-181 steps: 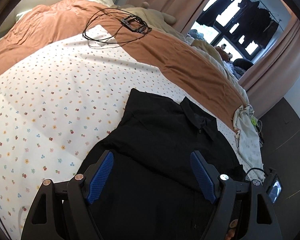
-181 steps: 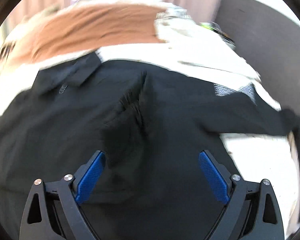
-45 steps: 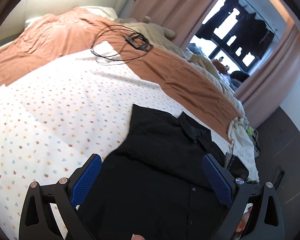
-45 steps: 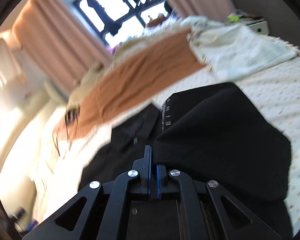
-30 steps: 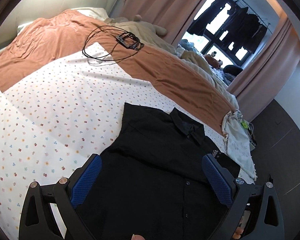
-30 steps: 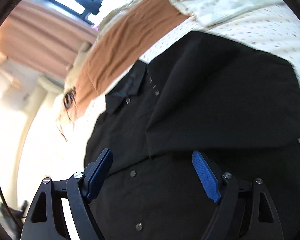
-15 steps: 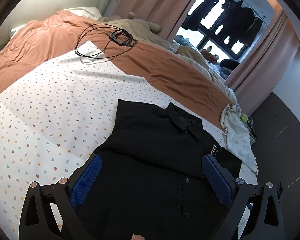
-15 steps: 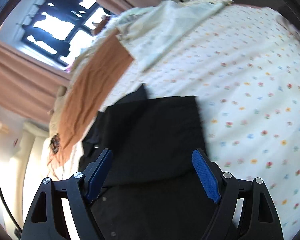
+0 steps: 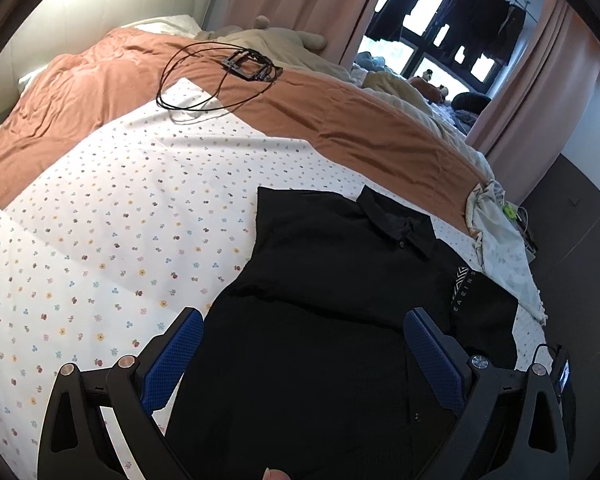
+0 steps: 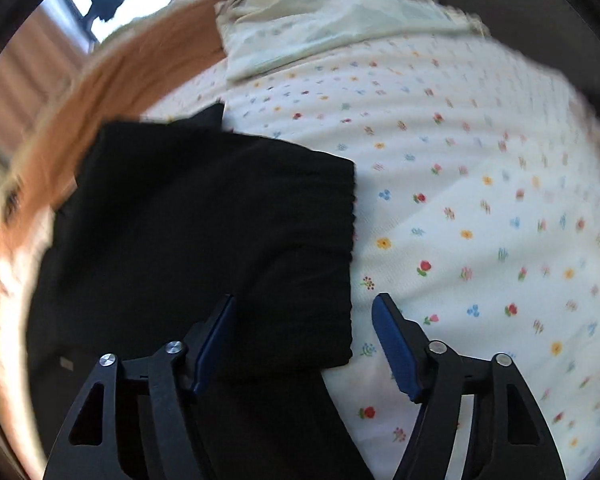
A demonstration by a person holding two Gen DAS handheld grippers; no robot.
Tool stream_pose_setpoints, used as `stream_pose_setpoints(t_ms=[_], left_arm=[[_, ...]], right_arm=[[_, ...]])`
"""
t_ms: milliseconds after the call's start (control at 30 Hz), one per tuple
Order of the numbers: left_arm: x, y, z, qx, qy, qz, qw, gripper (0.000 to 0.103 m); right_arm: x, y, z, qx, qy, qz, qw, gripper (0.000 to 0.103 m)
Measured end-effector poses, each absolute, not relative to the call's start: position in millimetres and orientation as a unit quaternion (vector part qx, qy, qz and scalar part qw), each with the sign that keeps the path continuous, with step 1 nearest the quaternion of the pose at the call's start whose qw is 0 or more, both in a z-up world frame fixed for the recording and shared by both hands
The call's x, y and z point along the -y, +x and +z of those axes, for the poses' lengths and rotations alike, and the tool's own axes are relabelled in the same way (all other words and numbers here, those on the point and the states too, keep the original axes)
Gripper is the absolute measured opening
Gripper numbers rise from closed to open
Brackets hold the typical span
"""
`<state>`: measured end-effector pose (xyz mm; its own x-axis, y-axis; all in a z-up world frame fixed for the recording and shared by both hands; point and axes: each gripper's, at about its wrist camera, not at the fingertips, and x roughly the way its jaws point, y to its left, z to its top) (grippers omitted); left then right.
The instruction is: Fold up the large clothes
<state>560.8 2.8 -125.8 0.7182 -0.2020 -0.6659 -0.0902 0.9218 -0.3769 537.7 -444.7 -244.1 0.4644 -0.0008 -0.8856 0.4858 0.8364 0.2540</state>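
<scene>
Shirt point(image 9: 332, 280), black and collared, lies flat on the flowered sheet point(image 9: 112, 216) of the bed, collar toward 1 o'clock. Left gripper point(image 9: 304, 344) hovers above it, jaws spread wide, holding nothing. Right gripper point(image 10: 304, 332) straddles the folded sleeve's point(image 10: 220, 220) edge, jaws apart and empty.

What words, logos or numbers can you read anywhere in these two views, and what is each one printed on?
"EAEINS": white letters running beside a white triangular logo on the folded-in sleeve of the black shirt, left wrist view; the letters are small, so the spelling is not certain.
Small lit screen at the right edge of the left wrist view: too small to read.
Right wrist view: blurred, no text visible on the shirt or floral sheet.
</scene>
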Motion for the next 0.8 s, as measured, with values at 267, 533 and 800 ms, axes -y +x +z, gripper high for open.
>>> stream_pose_setpoints(t_ms=[267, 533, 800], left_arm=[[-8.3, 555.3, -121.3, -0.367, -0.200, -0.040, 0.908, 0.100], [-22.2, 551.4, -115.0, -0.355, -0.228, -0.039, 0.906, 0.100], [-47.1, 542.0, -113.4, -0.346, -0.239, -0.034, 0.907, 0.100]], right_arm=[[452.3, 523.8, -209.6, -0.447, 0.268, -0.154, 0.839, 0.028], [413.5, 513.9, -141.8, -0.348, 0.310, -0.099, 0.879, 0.028], [335.1, 532.9, -112.7, -0.309, 0.329, -0.046, 0.891, 0.028]])
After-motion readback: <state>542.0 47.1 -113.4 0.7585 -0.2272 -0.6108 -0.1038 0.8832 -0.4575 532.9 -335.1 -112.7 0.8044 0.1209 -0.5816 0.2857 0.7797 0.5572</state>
